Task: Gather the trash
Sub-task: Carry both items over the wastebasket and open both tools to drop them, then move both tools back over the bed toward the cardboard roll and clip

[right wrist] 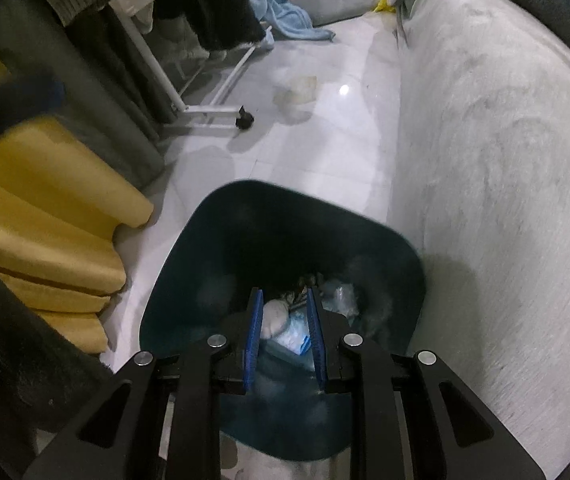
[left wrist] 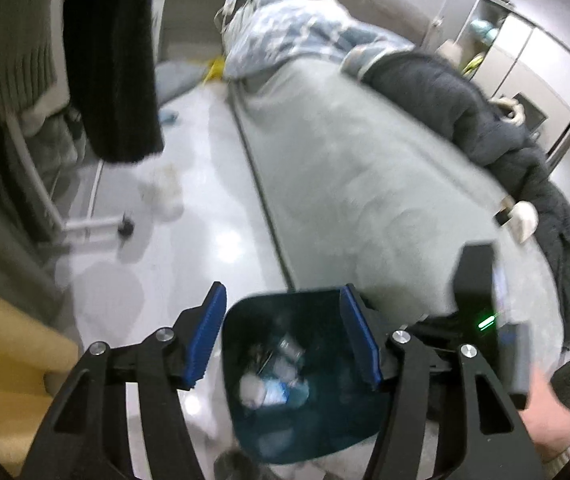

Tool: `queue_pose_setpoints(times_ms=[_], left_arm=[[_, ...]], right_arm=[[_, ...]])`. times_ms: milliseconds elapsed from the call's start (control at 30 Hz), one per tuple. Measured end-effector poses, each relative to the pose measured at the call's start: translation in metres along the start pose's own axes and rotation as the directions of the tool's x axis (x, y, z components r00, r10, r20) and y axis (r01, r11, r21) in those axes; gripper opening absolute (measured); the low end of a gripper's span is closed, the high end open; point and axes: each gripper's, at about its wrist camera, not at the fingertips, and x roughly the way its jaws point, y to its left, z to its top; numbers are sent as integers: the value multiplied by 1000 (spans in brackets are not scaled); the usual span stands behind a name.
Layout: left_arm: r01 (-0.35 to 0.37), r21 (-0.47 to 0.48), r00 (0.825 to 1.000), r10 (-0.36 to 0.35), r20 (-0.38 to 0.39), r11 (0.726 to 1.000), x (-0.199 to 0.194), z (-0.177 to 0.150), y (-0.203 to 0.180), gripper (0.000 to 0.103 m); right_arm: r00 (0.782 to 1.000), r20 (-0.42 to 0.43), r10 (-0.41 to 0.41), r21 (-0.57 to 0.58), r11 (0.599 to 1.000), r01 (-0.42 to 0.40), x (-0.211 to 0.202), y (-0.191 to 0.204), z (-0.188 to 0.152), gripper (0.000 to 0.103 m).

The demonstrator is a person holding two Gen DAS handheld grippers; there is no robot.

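Note:
A dark blue bin point(left wrist: 325, 432) stands on the pale floor beside the bed, with a white wad point(left wrist: 251, 390), a blue-and-white packet point(left wrist: 283, 392) and other scraps inside. My left gripper point(left wrist: 283, 292) hangs open above its mouth, nothing between the blue pads. The right gripper's black body point(left wrist: 479, 300) shows at the right, a hand point(left wrist: 549, 420) behind it. In the right wrist view my right gripper point(right wrist: 283, 294) points down into the bin point(right wrist: 285, 232), pads drawn close. Only the white wad point(right wrist: 275, 318) and packet point(right wrist: 297, 338) lying below show in the narrow gap.
A bed with a grey cover point(left wrist: 365, 184) fills the right side, a dark blanket point(left wrist: 445, 92) and patterned quilt point(left wrist: 285, 36) on it. A clothes rack on casters point(right wrist: 221, 114) with hanging garments and yellow fabric point(right wrist: 45, 208) line the left. Something pale point(right wrist: 295, 90) lies on the floor.

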Motion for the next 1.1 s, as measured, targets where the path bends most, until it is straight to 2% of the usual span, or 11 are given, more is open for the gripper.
queue_pose_setpoints(times_ms=[33, 100, 133, 167, 233, 367, 433, 567, 733, 900, 1100], left_arm=[[16, 8, 999, -16, 30, 1000, -7, 3, -5, 61], [29, 20, 998, -31, 62, 999, -14, 7, -10, 61], [34, 28, 996, -36, 80, 999, -18, 9, -13, 61], [35, 33, 995, -38, 93, 999, -21, 11, -16, 61], [37, 52, 992, -42, 117, 998, -28, 14, -23, 61], [44, 111, 982, -64, 175, 993, -43, 21, -42, 61], [57, 134, 975, -84, 205, 989, -48, 26, -54, 61], [90, 164, 959, -130, 252, 982, -57, 33, -76, 64], [114, 254, 937, -188, 293, 961, -66, 46, -114, 70], [133, 310, 934, -224, 280, 941, -56, 54, -140, 74], [151, 381, 919, -272, 286, 912, -39, 59, -165, 80]], right_arm=[[1000, -9, -2, 1, 1000, 2, 1, 1, -3, 23], [1000, -22, -14, -8, 1000, 14, 3, 3, -8, 30], [1000, -24, -16, -9, 1000, 16, 2, 3, -10, 42], [1000, -19, -19, -7, 1000, 19, 0, 3, -12, 49], [1000, 2, -14, -4, 1000, 14, -9, 4, -11, 50], [997, 79, -20, 6, 1000, 19, -42, -1, -2, 65], [992, 125, -30, 17, 999, 28, -59, -6, 1, 70], [973, 222, -60, 44, 998, 52, -98, -25, 3, 80], [944, 309, -119, 64, 993, 104, -138, -57, -4, 86], [907, 368, -207, 65, 978, 197, -162, -88, -11, 90], [867, 410, -283, 101, 959, 265, -176, -123, -26, 91]])
